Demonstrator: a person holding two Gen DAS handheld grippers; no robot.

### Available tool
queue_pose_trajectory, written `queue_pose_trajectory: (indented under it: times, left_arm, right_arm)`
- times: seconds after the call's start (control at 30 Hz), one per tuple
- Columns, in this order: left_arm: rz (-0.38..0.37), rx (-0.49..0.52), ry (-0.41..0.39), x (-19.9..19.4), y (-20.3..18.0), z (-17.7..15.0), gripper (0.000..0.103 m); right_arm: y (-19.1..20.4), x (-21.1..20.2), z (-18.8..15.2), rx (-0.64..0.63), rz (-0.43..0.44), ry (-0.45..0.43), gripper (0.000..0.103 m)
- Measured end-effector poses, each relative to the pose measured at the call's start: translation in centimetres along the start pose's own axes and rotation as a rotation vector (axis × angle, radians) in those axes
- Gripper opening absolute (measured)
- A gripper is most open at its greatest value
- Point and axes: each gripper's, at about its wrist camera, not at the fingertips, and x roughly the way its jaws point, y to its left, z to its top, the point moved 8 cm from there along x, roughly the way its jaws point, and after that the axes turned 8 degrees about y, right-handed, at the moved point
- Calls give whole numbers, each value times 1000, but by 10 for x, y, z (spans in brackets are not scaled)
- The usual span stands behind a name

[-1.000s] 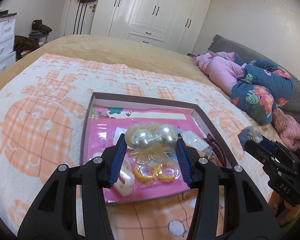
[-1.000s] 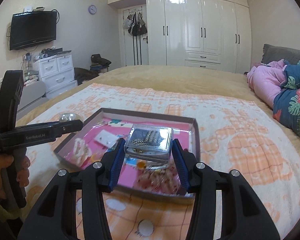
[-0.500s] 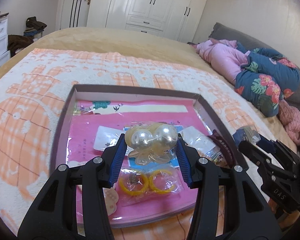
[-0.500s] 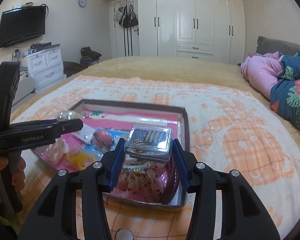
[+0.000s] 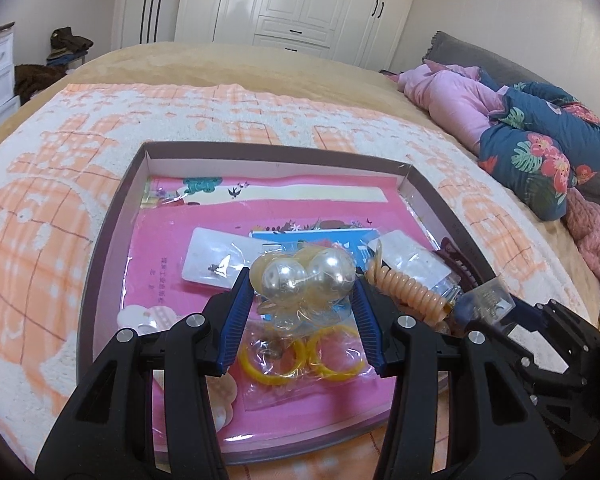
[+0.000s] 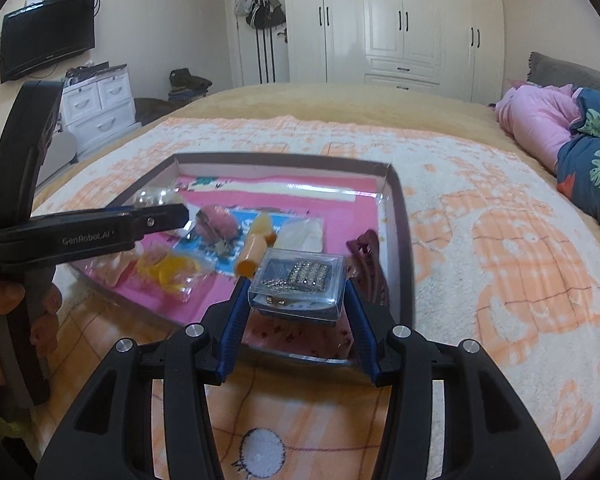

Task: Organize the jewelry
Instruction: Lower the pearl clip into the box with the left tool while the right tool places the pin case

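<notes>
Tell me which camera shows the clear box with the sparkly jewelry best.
The right wrist view: the clear box sits centred between the right gripper fingers, its rhinestone piece readable. The left wrist view catches only a blurred corner of it at the right.

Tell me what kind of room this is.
A bedroom, most likely: a bed under an orange-patterned blanket, white built-in wardrobes, and a wall-mounted TV above white drawers.
</notes>
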Motion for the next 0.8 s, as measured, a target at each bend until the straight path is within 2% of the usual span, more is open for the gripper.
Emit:
queue_pose_trajectory:
  times: [0.1,0.13,0.23,0.4,0.47,0.8]
  left_arm:
    - [0,2,0,-2,0,-2,40]
    - [-1,1,0,-2,-1,-2,40]
    - [1,-2,-6,-5,0,-3,40]
    - [7,2,-19,-16,-2,-6,46]
    - [6,2,-37,-26,-3,-6,50]
    - [15,7,-127,-75,-9,-7,58]
  right_arm:
    - [3,-2,-1,-2,9,2,48]
    - [4,-4,-2,1,9,-3,52]
    - [4,-11,-3,11,9,-19,57]
    - [-2,-27,-4,36,3,-52,64]
    - [-4,-35,-5,49,-6,-68,67]
    - [-3,-78,-6,56,-16,-145,74]
